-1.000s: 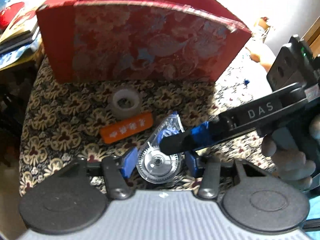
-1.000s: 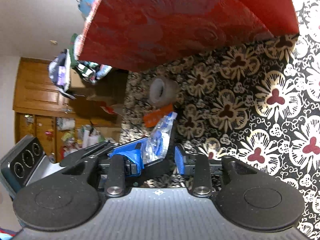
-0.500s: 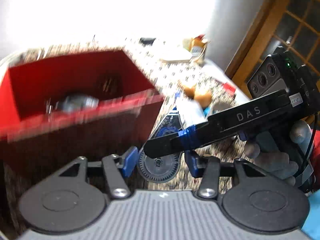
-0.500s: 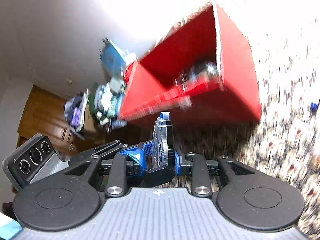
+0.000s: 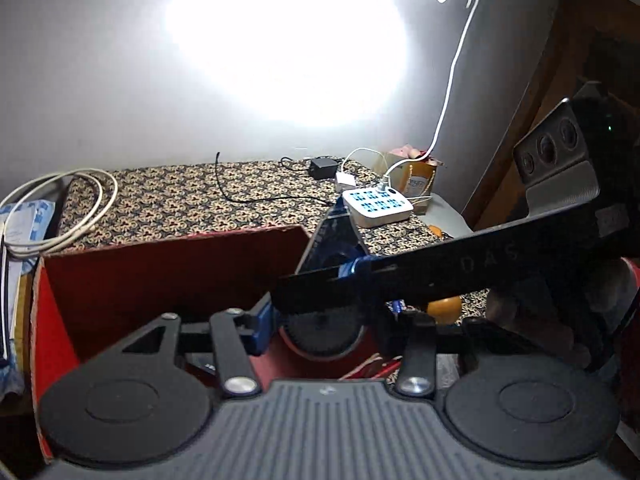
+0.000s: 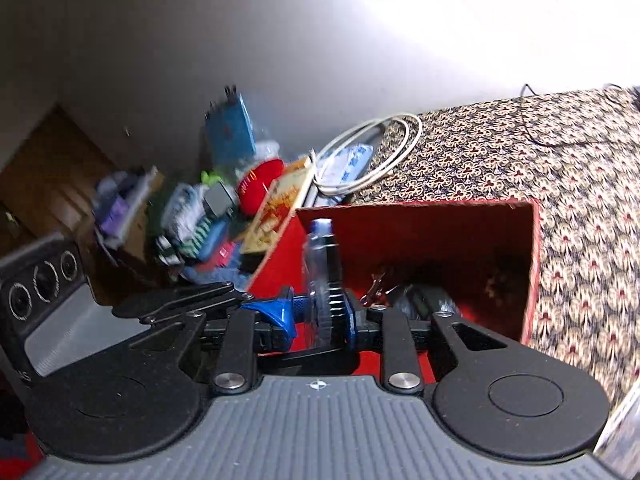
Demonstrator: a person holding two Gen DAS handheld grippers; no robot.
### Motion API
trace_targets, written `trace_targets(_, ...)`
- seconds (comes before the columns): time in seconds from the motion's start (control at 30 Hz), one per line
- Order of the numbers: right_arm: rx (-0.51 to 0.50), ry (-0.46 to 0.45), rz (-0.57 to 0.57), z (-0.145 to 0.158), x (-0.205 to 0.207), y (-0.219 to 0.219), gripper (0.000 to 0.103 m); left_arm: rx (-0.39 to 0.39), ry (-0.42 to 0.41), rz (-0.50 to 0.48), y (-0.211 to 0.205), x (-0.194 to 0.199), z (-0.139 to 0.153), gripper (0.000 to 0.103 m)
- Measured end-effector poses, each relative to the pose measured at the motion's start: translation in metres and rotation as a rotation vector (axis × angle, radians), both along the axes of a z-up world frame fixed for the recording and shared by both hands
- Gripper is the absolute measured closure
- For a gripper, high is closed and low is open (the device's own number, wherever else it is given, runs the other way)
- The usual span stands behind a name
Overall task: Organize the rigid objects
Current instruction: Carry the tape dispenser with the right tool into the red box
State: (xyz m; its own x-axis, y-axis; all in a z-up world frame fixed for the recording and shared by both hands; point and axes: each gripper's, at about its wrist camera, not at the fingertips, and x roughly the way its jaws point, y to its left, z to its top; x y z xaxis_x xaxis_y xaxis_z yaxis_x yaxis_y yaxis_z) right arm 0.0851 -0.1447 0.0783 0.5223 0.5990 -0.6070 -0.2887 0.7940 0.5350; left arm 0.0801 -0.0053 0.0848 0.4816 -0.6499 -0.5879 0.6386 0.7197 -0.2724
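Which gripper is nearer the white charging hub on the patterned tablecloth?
Right, narrowly. The right gripper, shut on the correction tape dispenser, reaches in from the side on which the white charging hub sits. The left gripper brackets the dispenser too, over the red box.

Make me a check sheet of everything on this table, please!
Surface: flower-patterned tablecloth.
Job's things: clear blue plastic correction-tape dispenser held over open red cardboard box.
Clutter: white charging hub, orange fruit, messy pile beside table.
Grippers: right gripper jaws shut on dispenser; left gripper jaws, just closing, press its wheel sides.
Cables: coiled white cable, thin black cable.
Surroundings: grey wall, wooden door.
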Motion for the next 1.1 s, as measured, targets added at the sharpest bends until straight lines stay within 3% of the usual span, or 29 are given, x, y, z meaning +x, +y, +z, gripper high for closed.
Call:
trace_targets(0.27, -0.111, 0.147, 0.087, -0.036, 0.057, 0.033, 0.098, 0.009, 0.148, 0.082, 0.024, 0.053, -0.041, 0.058)
trace_targets(0.6, -0.132, 0.328, 0.113, -0.082, 0.097, 0.051, 0.097, 0.16, 0.3, 0.164, 0.027, 0.09, -0.088, 0.057)
trace_targets(0.9, -0.185, 0.4, 0.137, -0.121, 0.121, 0.07, 0.097, 0.336, 0.345, 0.243, 0.022, 0.102, -0.096, 0.063)
trace_targets(0.93, -0.18, 0.395, 0.14, -0.123, 0.123, 0.071, 0.101, 0.354, 0.343, 0.252, 0.022, 0.102, -0.096, 0.063)
trace_targets(1.1, -0.228, 0.387, 0.124, -0.133, 0.129, 0.075, 0.1, 0.346, 0.354, 0.279, 0.03, 0.104, -0.096, 0.063)
